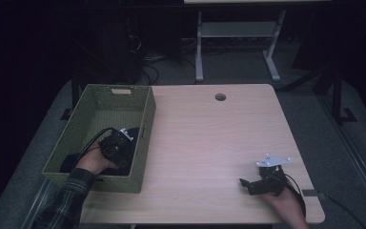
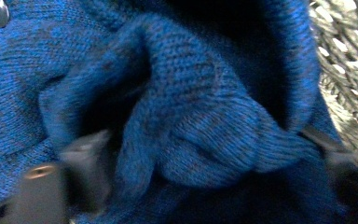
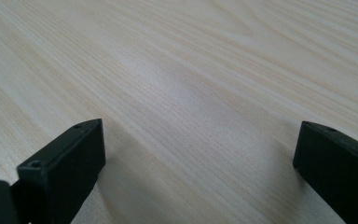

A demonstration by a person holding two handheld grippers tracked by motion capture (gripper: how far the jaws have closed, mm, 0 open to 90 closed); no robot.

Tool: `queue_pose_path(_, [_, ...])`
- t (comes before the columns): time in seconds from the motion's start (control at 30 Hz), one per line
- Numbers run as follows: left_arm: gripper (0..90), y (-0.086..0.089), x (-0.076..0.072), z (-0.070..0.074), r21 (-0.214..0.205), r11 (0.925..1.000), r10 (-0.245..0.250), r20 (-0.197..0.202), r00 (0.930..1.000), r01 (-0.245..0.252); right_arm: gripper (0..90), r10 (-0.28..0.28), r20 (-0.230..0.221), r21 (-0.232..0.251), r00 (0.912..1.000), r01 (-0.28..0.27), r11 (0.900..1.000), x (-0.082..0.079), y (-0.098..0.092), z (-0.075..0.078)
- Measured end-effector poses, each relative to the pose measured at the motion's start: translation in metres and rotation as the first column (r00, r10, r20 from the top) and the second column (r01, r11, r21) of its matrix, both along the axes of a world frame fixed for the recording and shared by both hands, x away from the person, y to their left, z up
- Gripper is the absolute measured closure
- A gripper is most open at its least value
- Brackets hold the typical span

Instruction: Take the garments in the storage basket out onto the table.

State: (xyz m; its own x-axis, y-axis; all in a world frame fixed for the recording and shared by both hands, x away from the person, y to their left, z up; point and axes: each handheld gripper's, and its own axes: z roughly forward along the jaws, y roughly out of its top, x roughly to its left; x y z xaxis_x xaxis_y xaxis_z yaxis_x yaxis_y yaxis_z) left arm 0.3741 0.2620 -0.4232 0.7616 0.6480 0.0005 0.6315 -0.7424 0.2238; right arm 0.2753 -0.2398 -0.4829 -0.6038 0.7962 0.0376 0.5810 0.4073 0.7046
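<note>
Two tools are at work, one in each hand. The left tool point(image 1: 119, 143) reaches down into the woven, olive-green rectangular basket point(image 1: 145, 119), which stands at the left end of the light wooden surface point(image 1: 209, 138), its near left corner past the edge. In the left gripper view a thick fold of the blue knitted garment point(image 2: 200, 116) bulges up between the two black jaws, one at the lower left and one at the lower right of the fold. The jaws stand wide and both sit right against the wool, but the picture is blurred and I cannot tell whether they are already squeezing it, so the grip may be only partly made. The basket's woven wall shows just beside the garment at the right of that view. From the high view the garment is a dark heap on the basket's floor, near the wall that faces the middle of the surface.

The right tool point(image 1: 248, 185) lies low over the near right part of the surface, well apart from the basket, pointing left. In the right gripper view its jaws are spread wide with bare wood grain between them: released, grasping nothing.
</note>
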Motion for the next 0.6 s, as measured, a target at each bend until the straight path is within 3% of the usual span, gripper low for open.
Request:
queue_pose_path(0.1, [37.6,0.002,0.0,0.003,-0.019,0.9996,-0.023,-0.004,0.9997,0.023,1.7,0.0,0.001,0.0,1.0,0.0,1.0,0.0,0.0,0.0])
queue_pose_path(0.17, [53.6,0.003,-0.001,0.005,-0.046,0.9987,-0.024,-0.015,0.9996,0.023,1.7,0.001,0.0,0.0,1.0,-0.001,1.0,0.0,0.0,0.0])
queue_pose_path(0.23, [61.5,0.004,0.0,0.006,-0.061,0.998,-0.019,-0.025,0.9995,0.018,1.6,0.0,0.0,0.0,1.0,0.0,1.0,0.0,0.0,0.0])
queue_pose_path(0.6, [68.2,0.013,0.0,0.018,-0.122,0.9924,0.013,-0.022,0.9997,-0.016,1.7,0.001,0.0,0.0,1.0,-0.001,1.0,0.0,0.0,0.0])
